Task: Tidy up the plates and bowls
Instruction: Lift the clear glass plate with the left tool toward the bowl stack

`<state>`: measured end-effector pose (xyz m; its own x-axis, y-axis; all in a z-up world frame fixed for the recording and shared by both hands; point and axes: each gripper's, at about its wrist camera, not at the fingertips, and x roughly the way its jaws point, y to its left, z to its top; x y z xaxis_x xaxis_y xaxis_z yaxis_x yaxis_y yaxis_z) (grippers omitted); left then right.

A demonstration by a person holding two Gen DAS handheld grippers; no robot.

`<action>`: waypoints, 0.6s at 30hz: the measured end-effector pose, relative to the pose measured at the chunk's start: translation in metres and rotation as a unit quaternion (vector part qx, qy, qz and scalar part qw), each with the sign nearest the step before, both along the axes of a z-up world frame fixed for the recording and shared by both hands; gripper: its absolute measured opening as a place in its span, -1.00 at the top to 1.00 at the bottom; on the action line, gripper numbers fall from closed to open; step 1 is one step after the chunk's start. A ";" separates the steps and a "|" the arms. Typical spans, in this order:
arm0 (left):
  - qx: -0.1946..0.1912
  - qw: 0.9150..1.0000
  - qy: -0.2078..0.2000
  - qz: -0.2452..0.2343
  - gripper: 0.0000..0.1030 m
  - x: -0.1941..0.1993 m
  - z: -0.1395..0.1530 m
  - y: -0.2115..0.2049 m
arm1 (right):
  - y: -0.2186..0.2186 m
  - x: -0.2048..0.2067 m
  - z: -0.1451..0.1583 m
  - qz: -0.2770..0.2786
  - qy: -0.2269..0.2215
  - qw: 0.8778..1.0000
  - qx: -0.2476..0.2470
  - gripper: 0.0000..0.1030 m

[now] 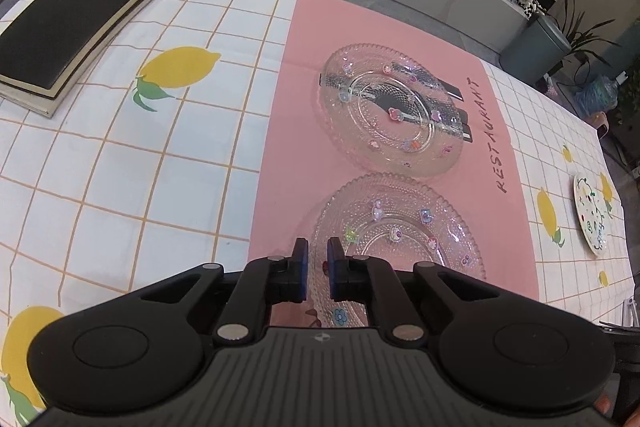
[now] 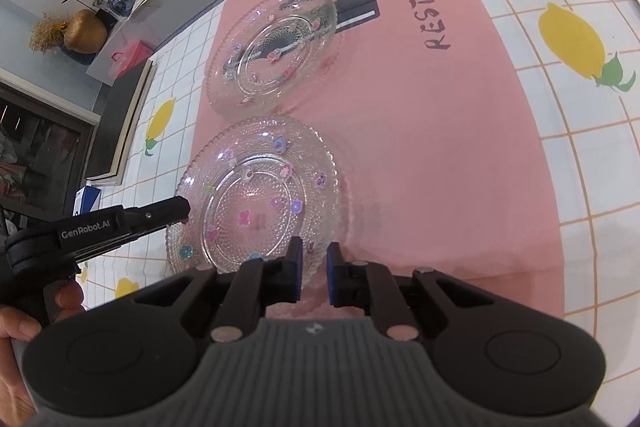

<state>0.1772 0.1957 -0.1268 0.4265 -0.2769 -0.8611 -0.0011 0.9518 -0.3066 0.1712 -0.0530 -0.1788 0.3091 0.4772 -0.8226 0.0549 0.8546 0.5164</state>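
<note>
You've got both grippers on the near glass plate [image 1: 400, 239], which sits on the pink mat [image 1: 400, 27] at the counter [image 1: 120, 167] edge closest to you, abt 6 o'clock of the mat. Left gripper [image 1: 318, 253]: jaws pinched in on the plate's rim at its 7–8 o'clock side, rim visible btwn the blue pads, so grasping it as far as the left wrist view shows. Right gripper [image 2: 314, 255]: jaws likewise clenched on the rim at the plate's 5 o'clock, glass edge btwn the pads. Right wrist view also shows the left gripper's tip on the rim at approx 9 o'clock of that plate. Far glass plate [image 1: 390, 111] lies at 12 o'clock of the near one, rims touching or just apart, can't tell which; it's resting over the printed cutlery on the mat. A white patterned plate [image 1: 594, 215] sits well apart at 3 o'clock, off the mat on the lemon cloth [image 1: 180, 67]. No bowls in view. Progress, my read: early. Nothing stacked yet; the 2 glass plates are side by side, white one alone. Left to do: lift near plate, set it on the far one (or vice versa), then deal w/ the white plate. Glass is slick, so rim grip could slip.
</note>
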 end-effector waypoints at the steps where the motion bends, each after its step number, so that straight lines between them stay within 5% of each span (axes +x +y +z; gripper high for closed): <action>1: 0.000 1.000 -0.002 -0.001 0.81 0.000 0.002 0.000 | 0.000 -0.001 0.001 0.000 -0.002 1.000 0.000 0.81; 18: 0.006 0.998 -0.060 -0.018 0.82 -0.007 0.069 -0.040 | -0.042 -0.013 0.045 -0.033 -0.039 0.998 0.031 0.80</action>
<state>0.1698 0.1556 -0.0583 0.5167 -0.2846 -0.8075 0.0699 0.9540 -0.2915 0.1578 -0.0946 -0.1336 0.4045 0.5019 -0.7645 0.0678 0.8172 0.5724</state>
